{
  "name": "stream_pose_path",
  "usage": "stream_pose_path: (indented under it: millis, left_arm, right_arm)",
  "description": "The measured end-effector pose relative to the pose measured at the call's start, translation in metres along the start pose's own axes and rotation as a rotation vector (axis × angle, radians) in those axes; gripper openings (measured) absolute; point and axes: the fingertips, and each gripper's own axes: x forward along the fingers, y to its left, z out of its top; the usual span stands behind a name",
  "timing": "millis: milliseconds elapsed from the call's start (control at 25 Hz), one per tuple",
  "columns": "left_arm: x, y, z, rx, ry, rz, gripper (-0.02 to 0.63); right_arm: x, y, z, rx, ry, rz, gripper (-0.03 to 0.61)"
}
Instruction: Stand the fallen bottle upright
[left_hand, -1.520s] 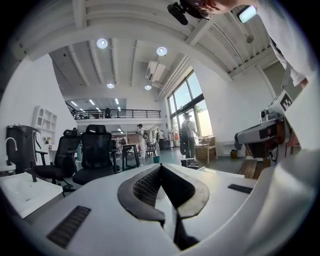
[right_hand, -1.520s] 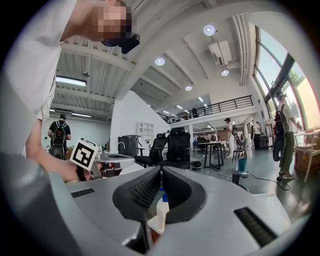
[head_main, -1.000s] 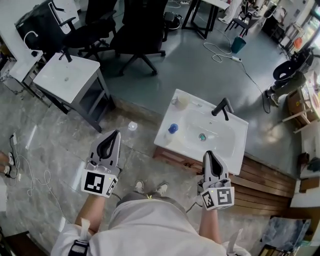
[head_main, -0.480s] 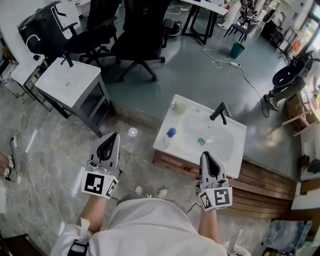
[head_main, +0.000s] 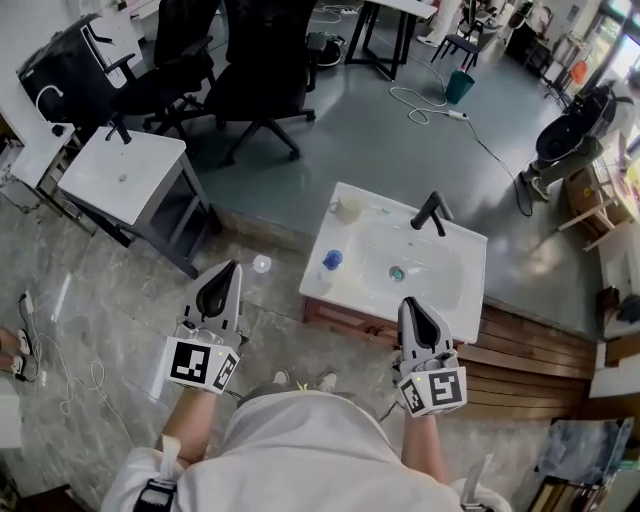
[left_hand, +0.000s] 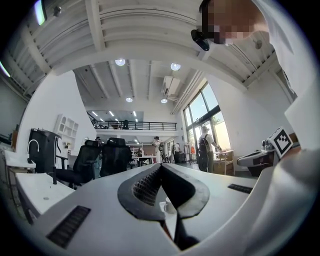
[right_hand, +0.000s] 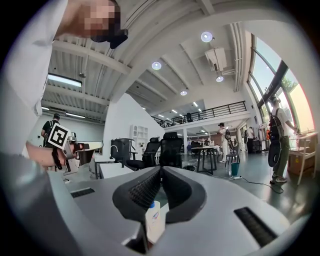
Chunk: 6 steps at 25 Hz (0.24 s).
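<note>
A white bottle with a blue cap (head_main: 330, 261) stands on the left rim of the white sink basin (head_main: 470, 255); it looks upright, and in the right gripper view the bottle (right_hand: 155, 220) shows through the jaw opening. My left gripper (head_main: 229, 270) hovers over the floor to the left of the basin, shut and empty. My right gripper (head_main: 410, 305) is held at the basin's near edge, also shut with nothing in it. Neither touches the bottle.
A pale cup (head_main: 347, 207) sits on the basin's back left corner, next to a black faucet (head_main: 430, 212). A small clear object (head_main: 262, 264) lies on the floor. A second white-topped stand (head_main: 120, 175) and black office chairs (head_main: 255, 70) are beyond.
The head view has drifted slightly, so the basin sits a little higher and further left. Both grippers stay shut and empty, about where they were.
</note>
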Motion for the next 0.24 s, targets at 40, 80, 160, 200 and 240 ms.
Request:
stream_pose_path:
  millis: [40,80,160,200,240]
  left_arm:
    - [0.002,-0.002,0.000,0.004,0.001,-0.007,0.018]
    - [0.005,-0.004,-0.001,0.010,0.002,-0.014,0.017]
    - [0.009,-0.006,0.000,0.017,0.002,-0.027,0.017]
    - [0.011,-0.006,0.000,0.017,0.002,-0.031,0.018]
    - [0.013,-0.006,0.000,0.018,0.002,-0.036,0.017]
  right_arm:
    - [0.001,0.000,-0.001,0.000,0.002,0.001,0.041]
    - [0.001,0.001,-0.002,0.002,0.006,0.000,0.041]
    - [0.002,0.001,-0.005,0.006,0.014,-0.003,0.041]
    - [0.003,0.001,-0.006,0.007,0.019,-0.004,0.041]
    - [0.003,0.001,-0.007,0.009,0.022,-0.004,0.041]
